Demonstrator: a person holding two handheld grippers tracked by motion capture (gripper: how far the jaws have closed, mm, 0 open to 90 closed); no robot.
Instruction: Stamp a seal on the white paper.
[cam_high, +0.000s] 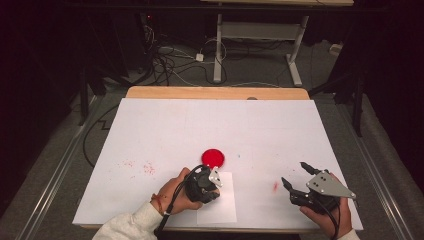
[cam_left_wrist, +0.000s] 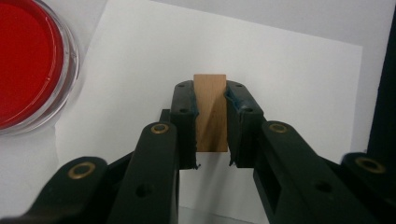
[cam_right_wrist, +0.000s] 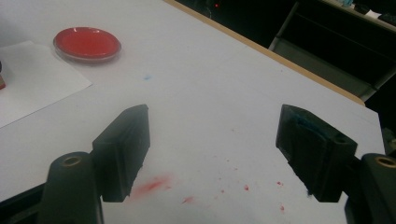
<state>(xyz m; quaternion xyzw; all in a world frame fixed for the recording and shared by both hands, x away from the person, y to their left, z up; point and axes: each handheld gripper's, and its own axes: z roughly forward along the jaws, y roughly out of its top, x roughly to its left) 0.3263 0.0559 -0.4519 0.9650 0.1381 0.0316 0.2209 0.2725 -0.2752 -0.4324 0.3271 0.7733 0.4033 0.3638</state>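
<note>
Clamping a small wooden block (cam_left_wrist: 210, 112) between its two jaws, the left gripper (cam_left_wrist: 210, 116) sits at the centre of the left gripper view, pads pressed flat on the block's two sides, above a loose white sheet of paper (cam_left_wrist: 289, 84). The block stands upright between the pads, its top just past the jaw tips. A red dish (cam_left_wrist: 28, 60) lies in the upper left of that view, beside the sheet. In the high view the left gripper (cam_high: 210, 187) is low and centre, just below the dish (cam_high: 213, 157); whether the block touches the paper is hard to tell. The right gripper (cam_high: 295, 175), lower right, has its jaws wide apart and empty, over red smears (cam_right_wrist: 149, 185) on the table cover (cam_high: 165, 125).
</note>
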